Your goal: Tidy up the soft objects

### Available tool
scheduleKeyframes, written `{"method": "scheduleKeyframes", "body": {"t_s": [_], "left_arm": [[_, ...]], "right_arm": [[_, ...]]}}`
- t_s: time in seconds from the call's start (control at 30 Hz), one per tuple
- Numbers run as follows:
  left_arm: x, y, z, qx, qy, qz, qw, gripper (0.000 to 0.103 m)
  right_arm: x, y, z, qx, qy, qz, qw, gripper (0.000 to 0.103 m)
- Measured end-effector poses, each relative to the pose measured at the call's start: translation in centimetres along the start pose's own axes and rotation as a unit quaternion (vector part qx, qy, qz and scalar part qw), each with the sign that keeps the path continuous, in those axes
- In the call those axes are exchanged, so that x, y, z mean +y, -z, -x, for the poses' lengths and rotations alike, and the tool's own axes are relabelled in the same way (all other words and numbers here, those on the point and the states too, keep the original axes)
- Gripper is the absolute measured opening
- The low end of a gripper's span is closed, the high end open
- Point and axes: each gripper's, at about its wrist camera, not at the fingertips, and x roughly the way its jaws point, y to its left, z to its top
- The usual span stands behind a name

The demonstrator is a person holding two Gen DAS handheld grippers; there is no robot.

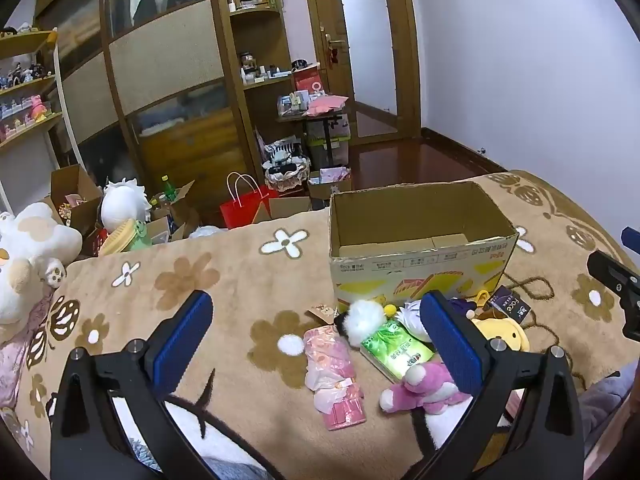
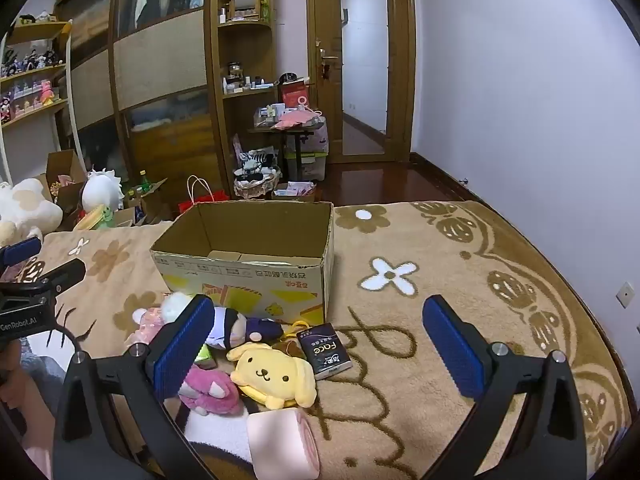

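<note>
Soft toys (image 2: 272, 376) lie heaped on the bed just ahead of both tools, before the empty cardboard box (image 2: 248, 240). Left tool (image 1: 316, 336) and right tool (image 2: 318, 340) gape fully, gripping nothing.

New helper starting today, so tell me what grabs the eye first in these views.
The open cardboard box stands in the middle of the flowered blanket, nothing visible inside. Right in front of it lies a heap of soft things: a yellow dog plush, a pink plush and a green tissue pack. Both the left gripper and right gripper hang open and empty above them.
</note>
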Motion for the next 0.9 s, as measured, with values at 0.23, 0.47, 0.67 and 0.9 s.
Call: {"method": "scheduleKeyframes", "body": {"t_s": [0.23,0.47,0.67,0.9], "left_arm": [[0.12,-0.06,-0.12,-0.001,-0.002,0.0,1.0,0.102],[0.53,-0.54,0.77,-0.006,-0.004,-0.001,1.0,0.102],[0.58,-0.39,0.71,-0.007,-0.008,-0.001,0.9999,0.102],[0.51,-0.28,0.73,-0.008,-0.007,-0.003,0.9999,0.102]], "right_arm": [[0.07,0.01,-0.03,-0.004,0.001,0.005,1.0,0.103],[0.11,0.01,-0.02,-0.005,0.0,0.007,1.0,0.103],[-0.02,0.11,-0.08,-0.006,-0.001,0.006,1.0,0.103],[0.3,-0.34,0.07,-0.006,-0.003,0.005,1.0,0.103]]}}
